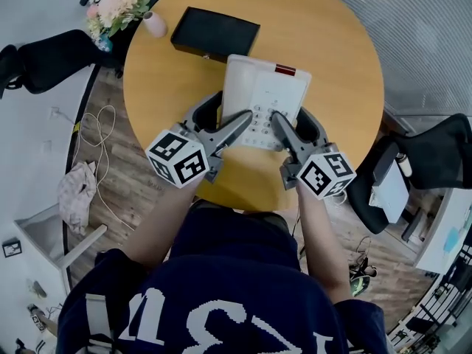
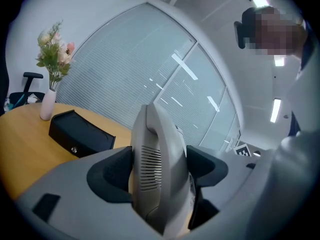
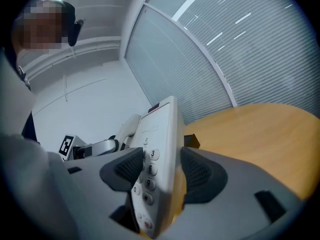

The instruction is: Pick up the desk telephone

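Observation:
A white desk telephone with its handset along the left side lies near the front of the round wooden table. My left gripper is shut on the phone's handset side; in the left gripper view the grey handset with its slotted grille fills the gap between both pads. My right gripper is shut on the phone's keypad side. In the right gripper view one pad presses the number keys of the telephone and the other sits under its base. I cannot tell whether the phone is off the table.
A black box lies behind the phone, also in the left gripper view as the black box. A pink vase of flowers stands at the table's far left edge. Black office chairs stand left and right of the table. Cables lie on the floor.

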{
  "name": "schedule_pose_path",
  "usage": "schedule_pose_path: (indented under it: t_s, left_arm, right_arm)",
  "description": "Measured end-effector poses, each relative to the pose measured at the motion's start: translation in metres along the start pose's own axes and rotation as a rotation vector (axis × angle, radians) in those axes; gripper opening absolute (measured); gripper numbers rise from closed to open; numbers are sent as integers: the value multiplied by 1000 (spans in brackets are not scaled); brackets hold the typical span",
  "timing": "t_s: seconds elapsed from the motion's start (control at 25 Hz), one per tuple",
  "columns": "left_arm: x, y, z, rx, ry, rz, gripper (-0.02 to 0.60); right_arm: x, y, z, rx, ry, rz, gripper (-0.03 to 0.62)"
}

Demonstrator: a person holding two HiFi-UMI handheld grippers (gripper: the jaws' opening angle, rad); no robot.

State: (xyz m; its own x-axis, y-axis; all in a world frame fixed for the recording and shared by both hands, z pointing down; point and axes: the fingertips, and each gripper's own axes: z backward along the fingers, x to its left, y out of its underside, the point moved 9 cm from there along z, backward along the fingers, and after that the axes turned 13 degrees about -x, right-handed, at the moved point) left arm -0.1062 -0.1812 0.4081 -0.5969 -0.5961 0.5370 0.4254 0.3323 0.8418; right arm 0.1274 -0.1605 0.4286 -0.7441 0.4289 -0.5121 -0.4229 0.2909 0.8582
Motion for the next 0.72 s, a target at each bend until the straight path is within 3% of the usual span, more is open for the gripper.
schedule_pose_path:
  t_s: [0.32,0.72]
  left_arm:
    - [-26,-35,-1,-78,45,-123,347]
    - [-48,-63,1,-158,82,-184,345]
  right_arm:
    - [19,-32,0,-103,-54,55,253]
    - [42,-68,1,-190,-100,164,252]
